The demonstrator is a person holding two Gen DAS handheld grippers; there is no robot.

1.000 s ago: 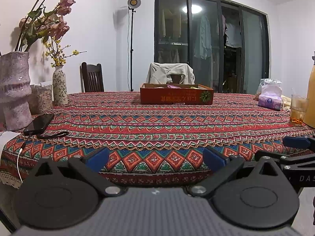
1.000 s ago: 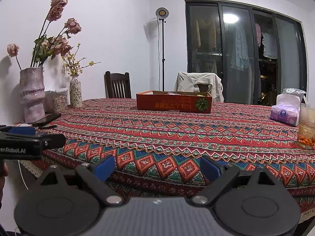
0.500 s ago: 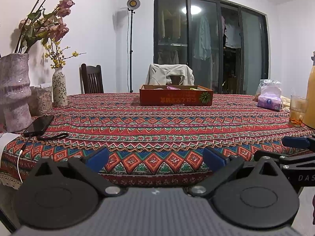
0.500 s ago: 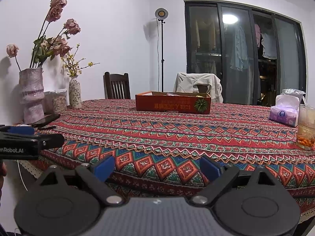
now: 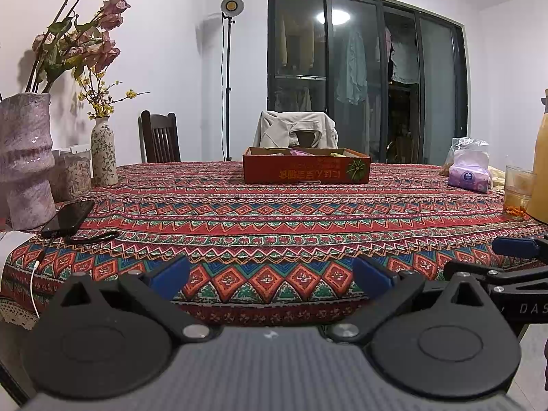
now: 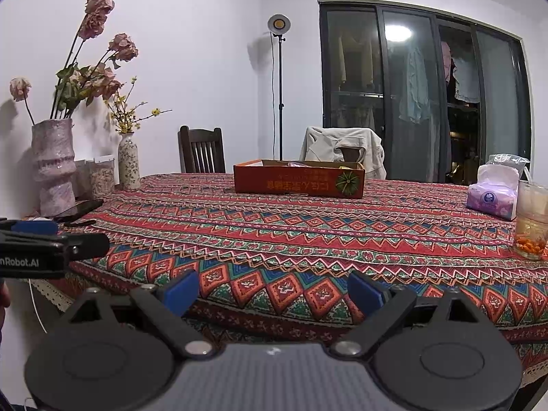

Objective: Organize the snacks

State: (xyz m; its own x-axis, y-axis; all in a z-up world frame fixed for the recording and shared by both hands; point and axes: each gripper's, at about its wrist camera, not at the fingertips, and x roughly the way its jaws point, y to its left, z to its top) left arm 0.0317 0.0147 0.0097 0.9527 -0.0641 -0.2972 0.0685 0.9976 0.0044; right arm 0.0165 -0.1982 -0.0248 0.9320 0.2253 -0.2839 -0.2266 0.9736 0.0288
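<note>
A: What is sitting on the table?

B: A patterned cloth is covering it, and the red cardboard box is resting at the far middle, snack packets lying inside, inverted yellow characters running along its side.

A: And the tongs?

B: The left gripper and right gripper are both hovering released at the near edge, grasping nothing. "nRobot.AI" is showing on the left one, "DAS" on the right.
</note>
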